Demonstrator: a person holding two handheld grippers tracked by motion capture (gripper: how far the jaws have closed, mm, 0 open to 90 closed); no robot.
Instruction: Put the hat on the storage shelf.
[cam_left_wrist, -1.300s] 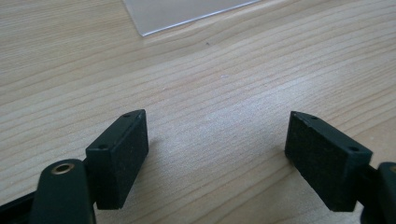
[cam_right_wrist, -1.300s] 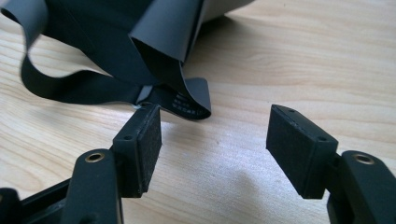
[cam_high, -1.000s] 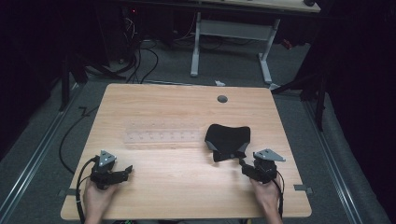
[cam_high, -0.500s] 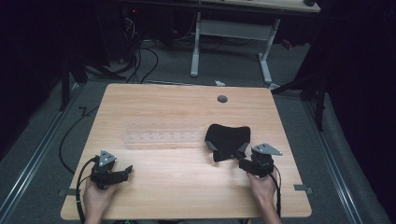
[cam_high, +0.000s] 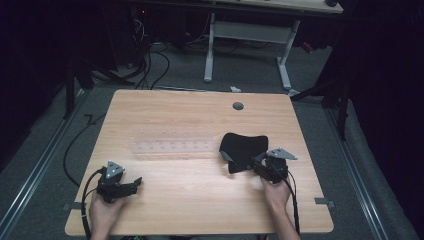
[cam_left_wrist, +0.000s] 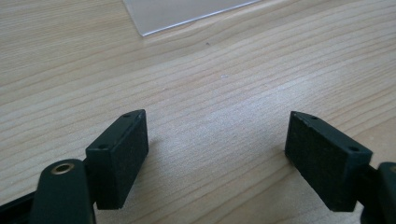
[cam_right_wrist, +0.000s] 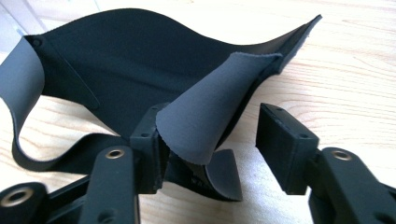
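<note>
Broadly, the wooden bench (cam_high: 200, 200) bears no readable writing. Toward four o'clock lies a black neoprene pad (cam_high: 242, 150); the right gripper (cam_right_wrist: 210, 140), jaws just closing, straddles its curled flap. At seven o'clock, the left gripper (cam_left_wrist: 217, 154) gapes, empty.

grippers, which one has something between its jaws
The right gripper: a curled flap of the black neoprene piece sits between its jaws. The left gripper has only bare table between its jaws.

Clear sheet (cam_left_wrist: 187, 14) cut off above
</note>
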